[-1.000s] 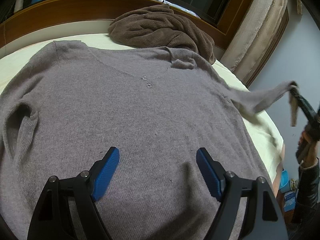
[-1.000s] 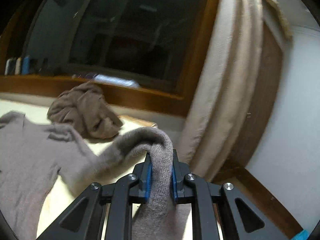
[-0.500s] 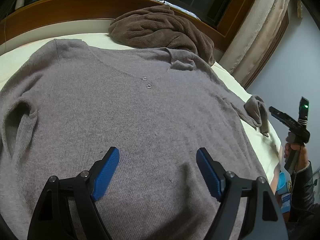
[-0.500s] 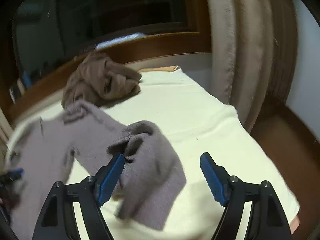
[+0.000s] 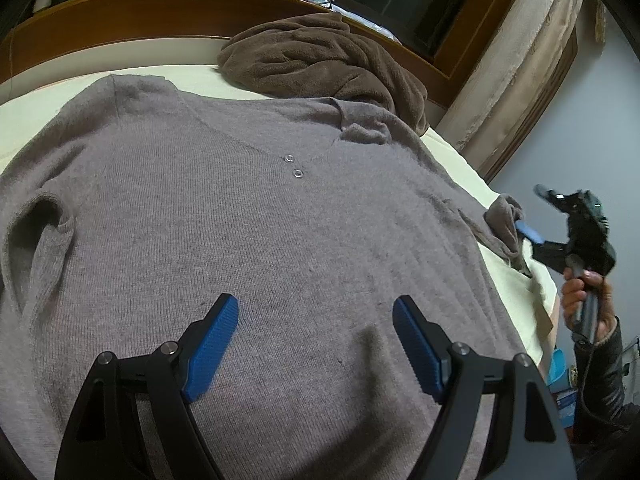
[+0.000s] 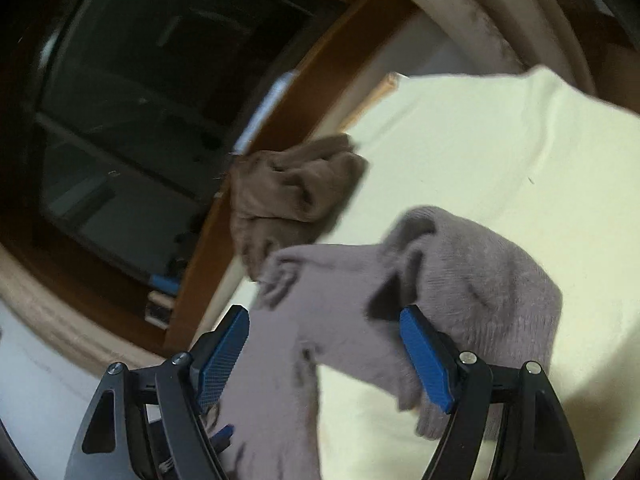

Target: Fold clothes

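Note:
A grey-mauve knit sweater (image 5: pixel 248 216) lies flat, front up, on a cream bed (image 5: pixel 28 112), with two small clear buttons at the neckline. My left gripper (image 5: pixel 316 320) is open and empty, hovering over the sweater's lower front. The sweater's right sleeve (image 6: pixel 460 264) lies bunched on the bed near its right edge; it also shows in the left wrist view (image 5: pixel 506 220). My right gripper (image 6: pixel 324 340) is open with the sleeve between and against its fingers, and appears in the left wrist view (image 5: pixel 532 236) held by a hand.
A crumpled brown fleece garment (image 5: pixel 320 60) lies at the head of the bed, also in the right wrist view (image 6: pixel 288 196). A wooden window frame (image 5: pixel 160 8) and beige curtain (image 5: pixel 508 64) stand behind. The bed's right edge (image 5: pixel 544 292) drops to the floor.
My right gripper opened and let go of the sleeve, which dropped bunched onto the bed; the gripper then tilted and came down close around it. My left gripper has not moved.

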A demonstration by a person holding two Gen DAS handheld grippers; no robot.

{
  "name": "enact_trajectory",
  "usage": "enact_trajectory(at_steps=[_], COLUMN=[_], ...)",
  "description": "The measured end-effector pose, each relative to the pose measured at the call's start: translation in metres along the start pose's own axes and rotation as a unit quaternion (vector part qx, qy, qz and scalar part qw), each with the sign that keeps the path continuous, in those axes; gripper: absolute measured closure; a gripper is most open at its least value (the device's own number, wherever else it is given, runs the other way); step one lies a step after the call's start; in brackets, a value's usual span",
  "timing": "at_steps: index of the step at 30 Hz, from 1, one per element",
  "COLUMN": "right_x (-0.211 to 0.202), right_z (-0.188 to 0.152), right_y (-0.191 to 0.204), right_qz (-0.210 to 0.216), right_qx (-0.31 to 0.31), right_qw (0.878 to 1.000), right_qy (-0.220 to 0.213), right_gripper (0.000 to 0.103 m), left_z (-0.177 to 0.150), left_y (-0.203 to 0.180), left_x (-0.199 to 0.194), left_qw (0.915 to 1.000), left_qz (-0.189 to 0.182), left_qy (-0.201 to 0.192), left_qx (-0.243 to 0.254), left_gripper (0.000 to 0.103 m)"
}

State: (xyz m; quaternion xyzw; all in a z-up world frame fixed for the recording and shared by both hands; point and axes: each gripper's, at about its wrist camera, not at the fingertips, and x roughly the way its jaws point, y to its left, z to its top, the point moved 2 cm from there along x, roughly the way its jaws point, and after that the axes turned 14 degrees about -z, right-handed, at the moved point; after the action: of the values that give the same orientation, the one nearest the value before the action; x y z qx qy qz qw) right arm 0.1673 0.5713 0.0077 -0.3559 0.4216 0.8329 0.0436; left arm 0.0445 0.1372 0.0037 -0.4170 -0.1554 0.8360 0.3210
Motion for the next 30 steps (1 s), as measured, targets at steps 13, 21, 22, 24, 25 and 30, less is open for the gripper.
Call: enact_trajectory(at_steps=[13, 21, 22, 24, 25, 30], right_x=[-0.023, -0.018, -0.02, -0.024, -0.025, -0.041], right_z=[0.033, 0.041, 0.04, 0.039, 0.039, 0.036], right_y=[-0.048, -0.056, -0.055, -0.05, -0.045, -0.003], right_qz=[-0.177, -0.175, -0.174, -0.173, -0.169, -0.117], right_qx=[0.057, 0.036, 0.03, 0.01, 0.003, -0.043], right_qw=[0.977, 0.979, 0.979, 0.978, 0.978, 0.978], right_qy=[-0.101, -0.101, -0.104, -0.114, -0.12, -0.165], right_gripper=[0.023, 0.064, 0.071, 0.074, 0.076, 0.079], left_z=[0.0, -0.001, 0.0, -0.001, -0.001, 0.0], left_y=[0.002, 0.003, 0.003, 0.002, 0.002, 0.002], left_x=[-0.002, -0.003, -0.003, -0.003, -0.003, -0.002], left_qw=[0.9999, 0.9999, 0.9999, 0.9999, 0.9999, 0.9999], left_qz=[-0.01, -0.013, -0.012, -0.011, -0.011, -0.011], left_qy=[-0.003, -0.003, -0.003, -0.002, -0.003, -0.003], left_qx=[-0.006, -0.007, -0.006, -0.005, -0.006, -0.006], left_gripper=[0.02, 0.019, 0.019, 0.019, 0.019, 0.019])
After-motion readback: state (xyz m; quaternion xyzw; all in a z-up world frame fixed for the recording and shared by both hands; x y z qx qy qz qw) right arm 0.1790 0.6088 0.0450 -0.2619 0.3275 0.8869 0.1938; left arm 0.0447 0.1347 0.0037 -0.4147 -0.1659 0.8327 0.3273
